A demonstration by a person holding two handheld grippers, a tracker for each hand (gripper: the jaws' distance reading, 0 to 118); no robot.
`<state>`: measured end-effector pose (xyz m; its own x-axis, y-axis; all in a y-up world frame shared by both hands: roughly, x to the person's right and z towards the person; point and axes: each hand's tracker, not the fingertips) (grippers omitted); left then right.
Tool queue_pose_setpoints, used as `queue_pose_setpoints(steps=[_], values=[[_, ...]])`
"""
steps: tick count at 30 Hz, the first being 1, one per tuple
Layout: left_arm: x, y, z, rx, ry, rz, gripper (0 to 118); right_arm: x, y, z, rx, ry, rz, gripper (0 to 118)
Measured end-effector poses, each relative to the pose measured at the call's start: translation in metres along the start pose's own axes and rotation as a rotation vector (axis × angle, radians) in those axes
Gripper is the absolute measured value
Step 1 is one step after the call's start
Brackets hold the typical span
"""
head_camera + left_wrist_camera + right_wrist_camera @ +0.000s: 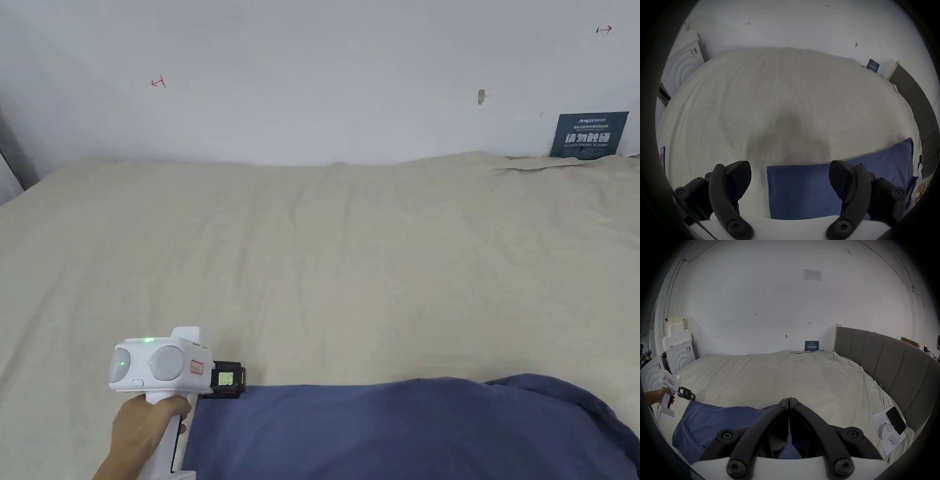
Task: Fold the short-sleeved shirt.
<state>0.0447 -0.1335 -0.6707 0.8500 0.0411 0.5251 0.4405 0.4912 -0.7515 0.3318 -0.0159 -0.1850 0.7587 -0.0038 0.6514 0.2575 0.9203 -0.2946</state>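
Nearest the person, the blue shirt (412, 431) lies on the near edge of the bed (325, 250), its long axis running left to right across the front, with a straight folded-looking edge at the left end and a bunched, raised end at the right. The left hand-held gripper (790, 180) hovers at that left corner with its jaws wide apart and nothing between them; the shirt's corner lies just ahead and to its right. In the right gripper view, the right hand-held gripper (788, 400) has its jaws pressed together at the tips above the shirt's right part; blue cloth shows below them, but whether any is pinched I cannot tell. The left one looks nearer a clean edge to grasp. Beyond, bare bedding stretches to the wall (325, 75).
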Motion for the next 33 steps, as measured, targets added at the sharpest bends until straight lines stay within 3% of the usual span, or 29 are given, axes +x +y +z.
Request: queue_pose_setpoints(steps=[6,8,9,10,12,21,22,23,24,25,26,33], values=[[0.002,-0.012,-0.007,-0.029,0.013,0.011,63,0.004,-0.003,-0.001,-0.015,-0.006,0.005,0],[0.005,-0.011,-0.004,-0.025,0.008,-0.015,43,0.006,-0.005,-0.002,-0.022,-0.009,0.005,0],[0.008,-0.011,-0.001,-0.017,0.025,-0.045,23,0.007,-0.005,-0.002,-0.026,-0.009,0.004,0],[0.01,-0.01,0.0,-0.005,0.02,-0.068,12,0.008,-0.005,-0.002,-0.03,-0.01,0.003,0],[0.014,-0.01,0.002,-0.009,-0.008,-0.1,1,0.01,-0.006,-0.005,-0.036,-0.008,0.0,0],[0.025,-0.019,0.06,0.13,-0.074,-0.163,0,0.034,0.006,-0.078,-0.159,0.009,0.012,2],[0.026,-0.02,0.068,0.139,-0.079,-0.167,0,0.038,0.005,-0.089,-0.191,0.031,-0.009,11],[0.026,-0.021,0.073,0.142,-0.082,-0.169,0,0.04,0.005,-0.101,-0.225,0.026,0.003,30],[0.026,-0.022,0.078,0.153,-0.083,-0.173,0,0.04,0.003,-0.115,-0.261,0.03,0.02,62],[0.025,-0.023,0.082,0.16,-0.086,-0.178,0,0.042,0.0,-0.128,-0.3,0.034,0.023,82],[0.03,-0.025,0.09,0.163,-0.089,-0.181,0,0.042,-0.004,-0.139,-0.324,0.03,0.042,94],[0.027,-0.029,0.103,0.179,-0.085,-0.179,0,0.048,-0.03,-0.206,-0.455,0.024,0.091,97]])
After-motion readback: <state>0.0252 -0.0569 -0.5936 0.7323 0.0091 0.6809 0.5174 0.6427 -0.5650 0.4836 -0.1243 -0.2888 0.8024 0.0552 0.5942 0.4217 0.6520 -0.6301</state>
